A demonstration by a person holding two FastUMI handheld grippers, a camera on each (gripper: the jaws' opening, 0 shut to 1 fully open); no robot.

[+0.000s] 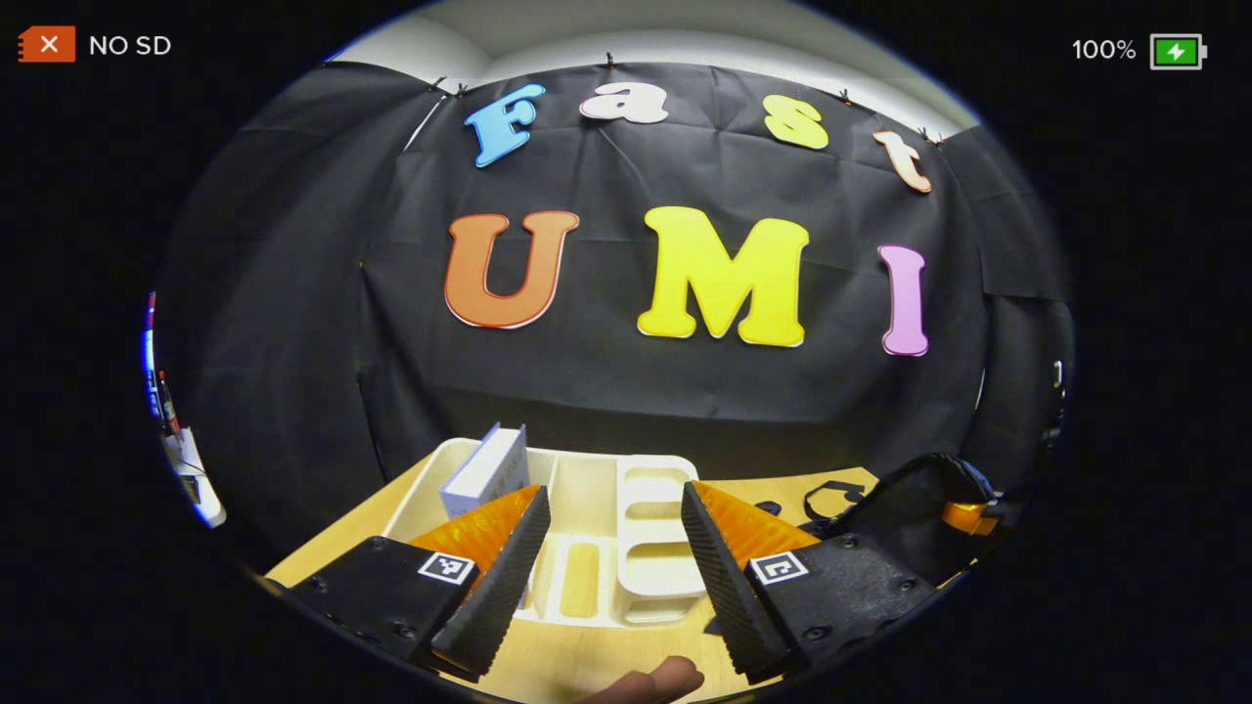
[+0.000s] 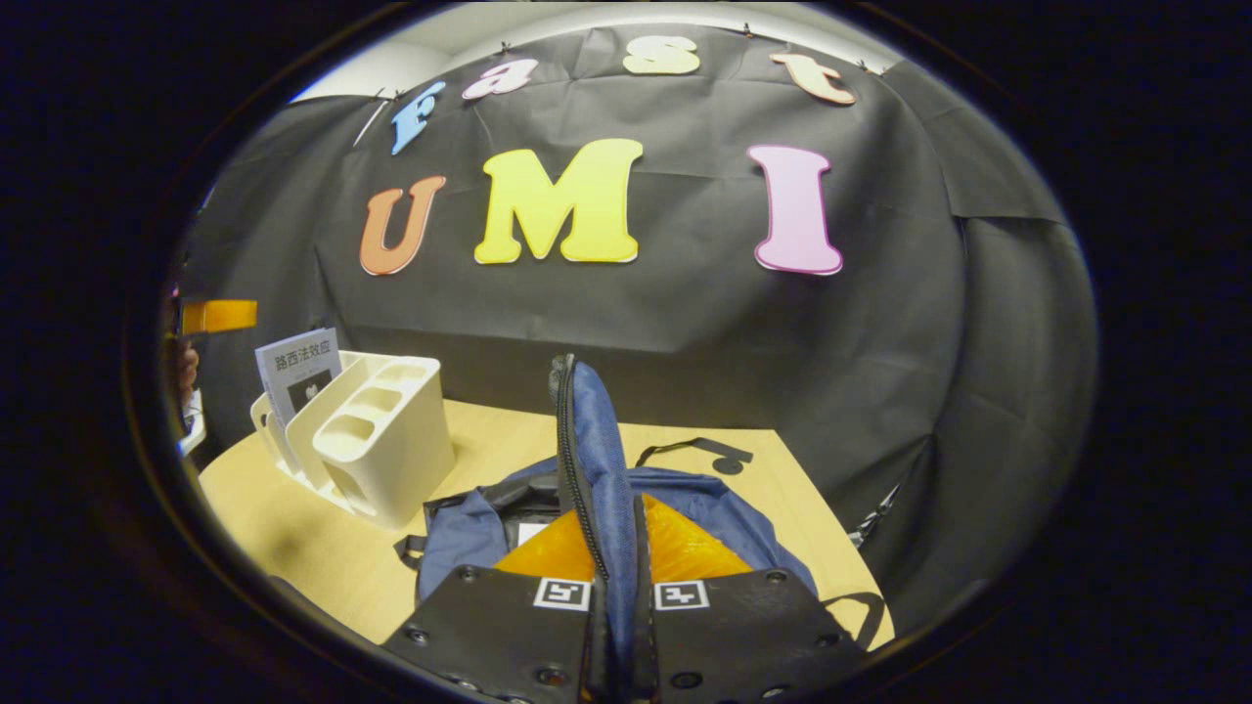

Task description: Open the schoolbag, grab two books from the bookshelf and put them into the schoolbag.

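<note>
In the left gripper view my left gripper (image 1: 614,489) stands open and holds nothing, just in front of a white bookshelf (image 1: 655,548). One pale book (image 1: 484,469) stands upright in the shelf's left slot. The dark schoolbag (image 1: 919,499) lies at the right. In the right gripper view my right gripper (image 2: 614,518) is shut on the blue schoolbag's flap (image 2: 592,430) and holds it upright, showing the zipper edge. The schoolbag (image 2: 469,533) rests on the table below it. The bookshelf (image 2: 391,450) with its book (image 2: 298,376) stands at the left.
Everything rests on a light wooden table (image 2: 293,528) backed by black cloth. A black strap (image 2: 694,450) lies on the table behind the bag. A fingertip (image 1: 655,680) shows at the bottom of the left gripper view.
</note>
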